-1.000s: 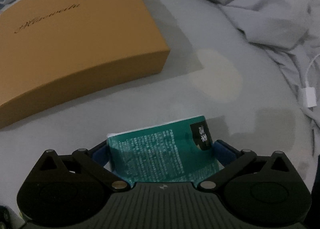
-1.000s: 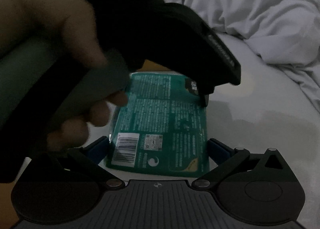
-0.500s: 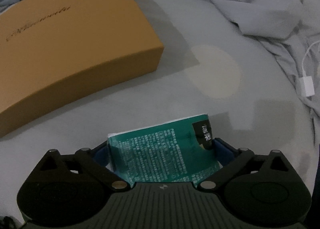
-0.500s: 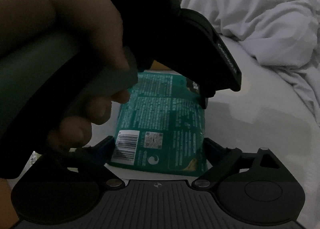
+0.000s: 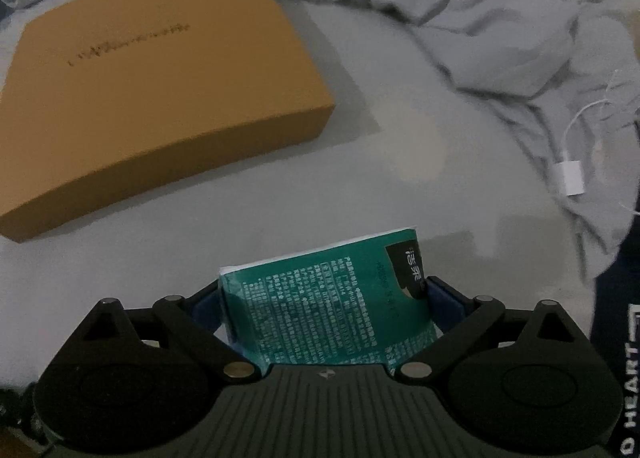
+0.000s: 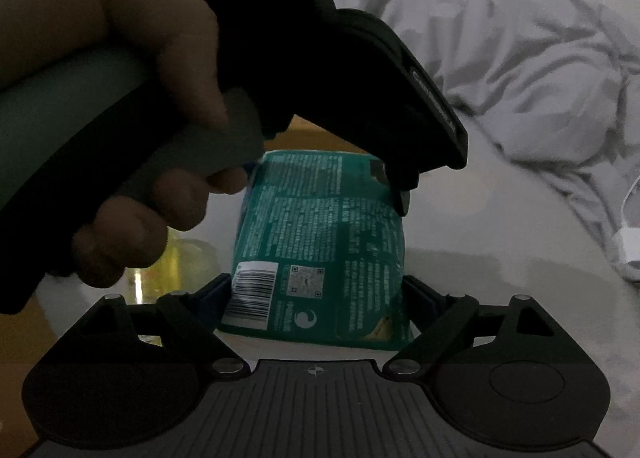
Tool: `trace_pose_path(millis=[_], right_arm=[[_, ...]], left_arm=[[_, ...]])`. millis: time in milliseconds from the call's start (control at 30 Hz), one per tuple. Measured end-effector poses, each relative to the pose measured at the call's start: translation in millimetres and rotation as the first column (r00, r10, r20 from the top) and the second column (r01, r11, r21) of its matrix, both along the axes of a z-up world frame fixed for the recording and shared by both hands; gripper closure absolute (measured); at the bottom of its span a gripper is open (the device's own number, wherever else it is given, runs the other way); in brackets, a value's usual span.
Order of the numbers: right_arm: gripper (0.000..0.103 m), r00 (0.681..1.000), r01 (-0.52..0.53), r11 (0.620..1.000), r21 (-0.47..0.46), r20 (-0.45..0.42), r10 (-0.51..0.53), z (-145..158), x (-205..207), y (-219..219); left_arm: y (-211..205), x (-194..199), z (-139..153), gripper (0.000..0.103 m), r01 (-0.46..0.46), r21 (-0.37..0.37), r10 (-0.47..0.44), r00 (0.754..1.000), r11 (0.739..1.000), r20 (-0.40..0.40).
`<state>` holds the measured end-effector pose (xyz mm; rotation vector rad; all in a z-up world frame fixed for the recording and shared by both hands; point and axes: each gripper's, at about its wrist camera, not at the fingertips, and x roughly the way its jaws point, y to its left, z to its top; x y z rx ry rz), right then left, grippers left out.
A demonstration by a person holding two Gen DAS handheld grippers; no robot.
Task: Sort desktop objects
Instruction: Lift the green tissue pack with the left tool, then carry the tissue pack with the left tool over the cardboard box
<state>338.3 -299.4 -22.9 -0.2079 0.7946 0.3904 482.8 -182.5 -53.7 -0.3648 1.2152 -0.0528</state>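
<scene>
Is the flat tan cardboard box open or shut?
Shut. In the left wrist view the flat tan cardboard box lies on the pale grey bedsheet with its lid fully seated, lettered top unbroken, nothing of its inside showing.

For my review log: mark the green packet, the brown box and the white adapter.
green packet (image 5: pixel 332 306), left wrist view, middle of its printed face.
brown box (image 5: pixel 160 70), left wrist view, centre of its lid.
white adapter (image 5: pixel 570 177), left wrist view, on its plug body.

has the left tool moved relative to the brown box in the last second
Yes. In the left wrist view the brown box now sits lower and further right, so the left tool, gripping the green packet, has swung left and tilted upward.
</scene>
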Motion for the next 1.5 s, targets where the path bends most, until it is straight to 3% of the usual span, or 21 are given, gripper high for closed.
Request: trace_pose_path(millis=[267,567,1100,1300,1500], right_arm=[[0.013,0.999,0.003,0.999,-0.032,0.05,-0.002,58,-35,11],[0.013,0.992,0.0,0.998,-0.063,0.123,0.008,137,-89,47],[0.013,0.966,-0.016,0.996,-0.088,0.256,0.038,258,-198,129],[0.013,0.954,-0.031,0.997,-0.075,0.295,0.052,282,-239,159],[0.013,0.95,-0.071,0.995,-0.065,0.3,0.087,279,-277,187]], left_arm=[[13,-38,58,0.003,-0.006,-0.04,0.009,0.998,0.999,0.061],[44,-105,136,0.004,0.0,-0.091,0.014,0.988,0.996,0.152],[108,-220,256,0.007,-0.001,-0.143,0.048,0.944,0.99,0.326],[130,-264,274,0.007,-0.005,-0.151,0.061,0.926,0.989,0.372],[156,-304,261,0.007,-0.016,-0.175,0.081,0.926,0.984,0.369]])
